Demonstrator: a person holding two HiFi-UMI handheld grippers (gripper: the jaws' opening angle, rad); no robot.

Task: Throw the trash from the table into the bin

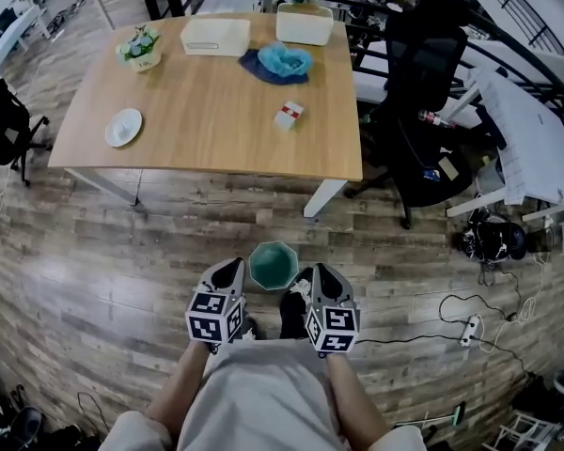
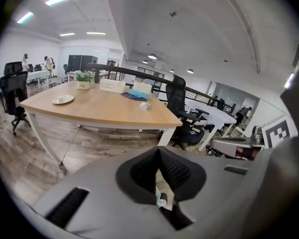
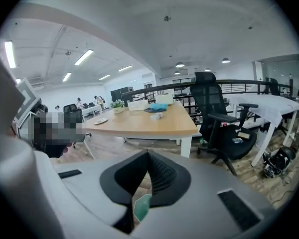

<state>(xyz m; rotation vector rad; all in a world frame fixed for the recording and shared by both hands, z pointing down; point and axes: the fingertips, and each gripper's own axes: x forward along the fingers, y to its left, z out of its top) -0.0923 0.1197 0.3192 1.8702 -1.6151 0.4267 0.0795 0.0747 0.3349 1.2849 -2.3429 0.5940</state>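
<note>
1. Red-and-white, the small carton looks like the clearest piece of trash. It lies flat towards the right side of the wooden table, well apart from both grippers.
2. Beyond it, a crumpled blue wad sits on a dark blue cloth. Whether it is paper or plastic film I cannot tell.
3. On the floor, the teal bin stands open-topped just ahead of the person's feet, between the two grippers.
4. Held low and close to the body, the left gripper has its jaws pressed together with nothing between them. The right gripper is likewise closed and empty.
5. Judging by its size, the carton is light and fairly stiff, though a hard squeeze might crush it. It would be best pinched across its two long sides, with the jaws coming down from above.
6. By the look of it, the blue wad is soft and nearly weightless. Closing on its bulk, well clear of the cloth beneath, should keep the cloth from lifting with it.
</note>
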